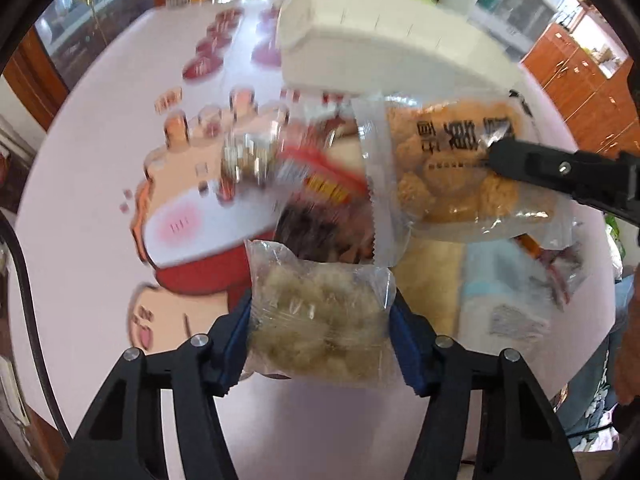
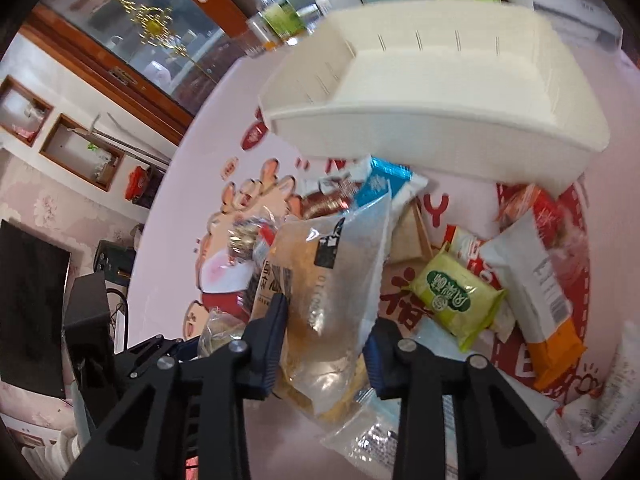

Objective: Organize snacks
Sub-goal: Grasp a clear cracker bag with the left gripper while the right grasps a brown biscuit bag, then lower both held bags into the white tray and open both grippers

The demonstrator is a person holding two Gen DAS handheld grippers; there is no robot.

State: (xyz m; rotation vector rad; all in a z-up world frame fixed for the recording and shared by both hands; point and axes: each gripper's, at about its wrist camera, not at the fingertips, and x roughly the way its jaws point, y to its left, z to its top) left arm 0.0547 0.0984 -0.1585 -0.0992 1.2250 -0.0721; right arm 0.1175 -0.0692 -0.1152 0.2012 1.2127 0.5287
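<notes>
Pink tablecloth (image 1: 92, 128) with red cartoon prints covers a round table; wooden cabinets (image 1: 580, 76) and glass-front shelving ring the room behind. White plastic bin (image 2: 440, 92) with slotted walls sits at the far side of the table, nothing visible inside from these angles.

Snack pile (image 2: 460, 264) lies on the cloth just in front of the bin: green packet (image 2: 456, 296), white-and-orange pouch (image 2: 536, 292), blue-and-white bag (image 2: 384, 180), red wrappers, all touching or overlapping.

Left gripper (image 1: 320, 312): jaws about half closed, both blue pads pressed against the sides of a clear packet of pale puffed pieces (image 1: 320, 320). Packet bulges between the pads, held above the cloth.

Right gripper (image 2: 328, 340): jaws narrowed, clamped on a clear bag of golden-brown fried snacks (image 2: 324, 288) with dark print. Left pad presses the bag's side; right pad sits at its edge. Bag stands tilted up out of the pile, its top reaching toward the bin.

In the left wrist view the right gripper's black finger comes in from the right onto that same bag, which hangs beside the left's packet. Blur smears the middle of the pile.
</notes>
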